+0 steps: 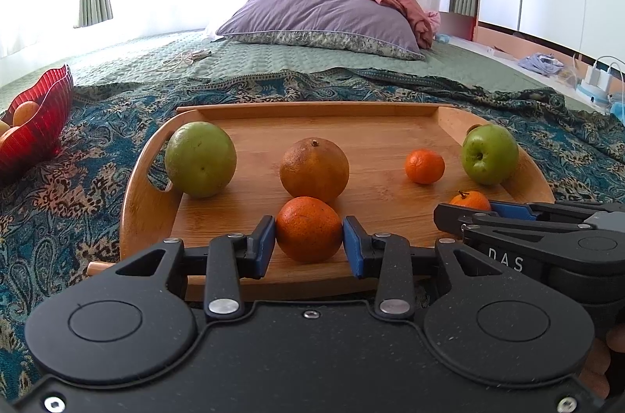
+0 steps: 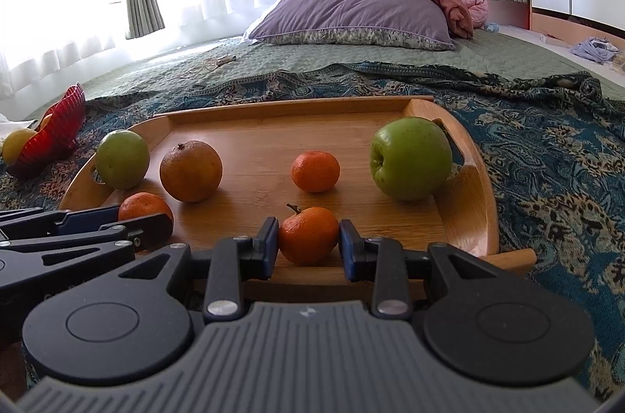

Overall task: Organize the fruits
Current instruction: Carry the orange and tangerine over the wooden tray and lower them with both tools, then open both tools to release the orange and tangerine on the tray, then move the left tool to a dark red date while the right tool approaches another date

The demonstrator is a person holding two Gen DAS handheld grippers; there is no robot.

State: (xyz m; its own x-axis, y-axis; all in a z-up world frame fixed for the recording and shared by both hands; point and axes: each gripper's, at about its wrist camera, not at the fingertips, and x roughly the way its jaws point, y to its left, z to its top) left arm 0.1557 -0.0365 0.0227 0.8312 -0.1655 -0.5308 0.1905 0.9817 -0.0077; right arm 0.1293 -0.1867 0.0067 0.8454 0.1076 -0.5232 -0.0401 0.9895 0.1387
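Fruit crowds the wooden tray (image 1: 148, 217)

The big orange (image 1: 314, 168) sits right behind the front orange (image 1: 308, 229), blocking the way ahead. Open wood lies between the small mandarin (image 2: 315, 171) and the green apple (image 2: 411, 158). Both grippers sit close together.

Only lettering I can read is white "DAS" on the black plastic right gripper (image 1: 465, 213), nothing else legible.
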